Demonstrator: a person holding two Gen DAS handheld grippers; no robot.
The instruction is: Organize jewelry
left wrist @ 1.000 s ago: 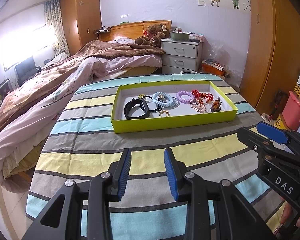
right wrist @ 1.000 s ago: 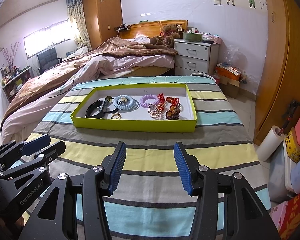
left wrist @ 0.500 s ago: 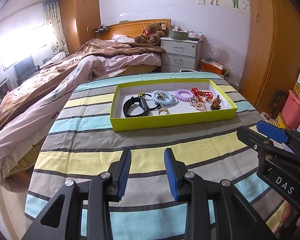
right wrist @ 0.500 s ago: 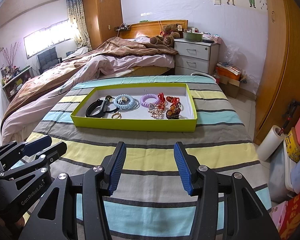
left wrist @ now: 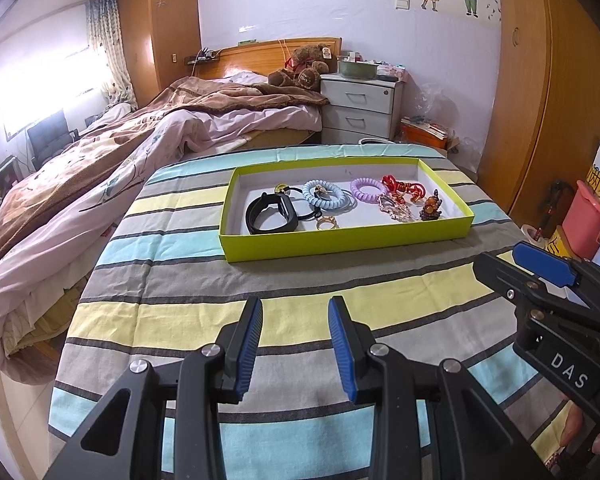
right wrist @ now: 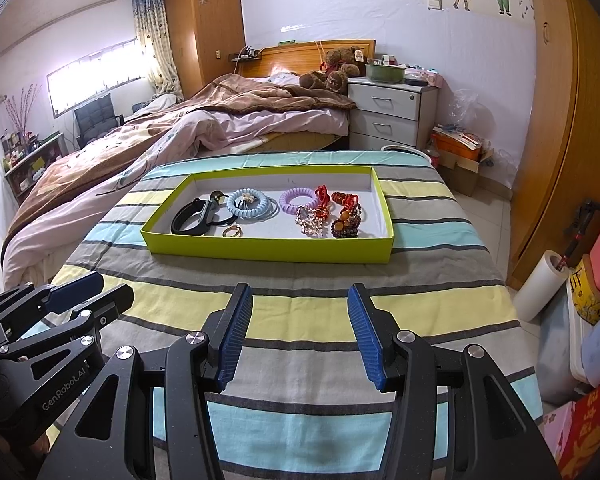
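Hovering over the striped bench (right wrist: 300, 320), the left gripper (left wrist: 295, 344) and right gripper (right wrist: 298, 334) hold their jaws apart, empty. At 12 o'clock the green tray (right wrist: 268, 249) holds a black band (right wrist: 190, 222), gold ring (right wrist: 233, 232), blue coil (right wrist: 247, 203), purple coil (right wrist: 298, 200), and red and brown beads (right wrist: 346, 220).

A teddy bear (left wrist: 305, 67) sits beside a white nightstand (left wrist: 360, 106), behind the striped cloth (left wrist: 180, 280).
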